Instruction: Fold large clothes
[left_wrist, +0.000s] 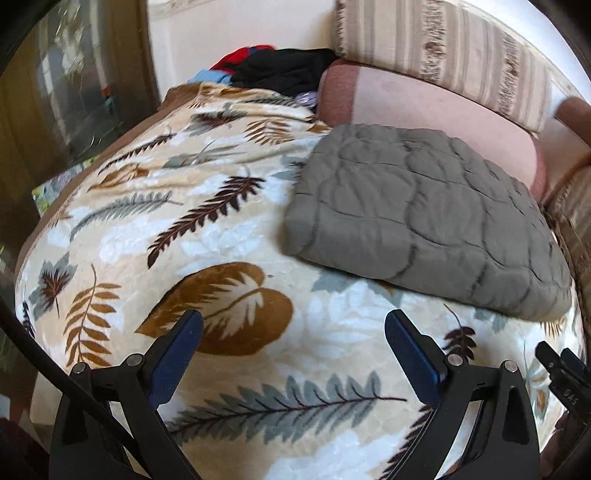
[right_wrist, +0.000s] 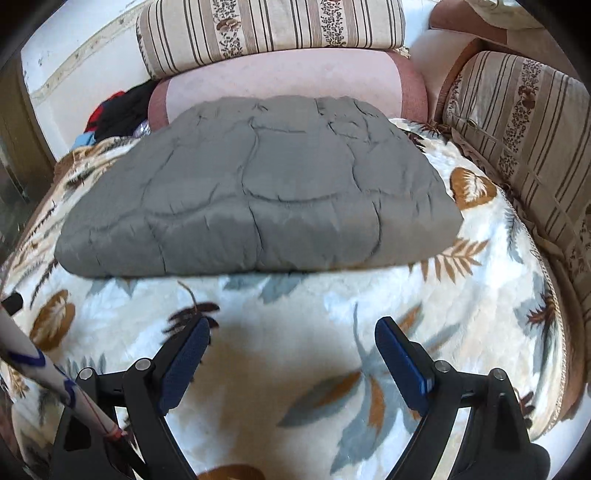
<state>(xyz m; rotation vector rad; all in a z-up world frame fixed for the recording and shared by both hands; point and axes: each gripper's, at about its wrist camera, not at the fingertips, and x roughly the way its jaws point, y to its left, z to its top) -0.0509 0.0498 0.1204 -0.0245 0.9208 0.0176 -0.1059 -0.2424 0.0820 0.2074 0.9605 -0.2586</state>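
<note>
Since the grey quilted garment (right_wrist: 258, 192) already lies folded mid-frame on the leaf-print blanket (right_wrist: 295, 332), main risk is snagging: both claws, left gripper (left_wrist: 293, 328) & right gripper (right_wrist: 291, 334), gape empty just short of it, so a careless pinch could drag the plush blanket or undo the fold.

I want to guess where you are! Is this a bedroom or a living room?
Probably a living room or sitting corner at home. Striped cushions line the wall behind a pink seat, and a leaf-patterned blanket covers the surface where the folded grey quilt lies.
</note>
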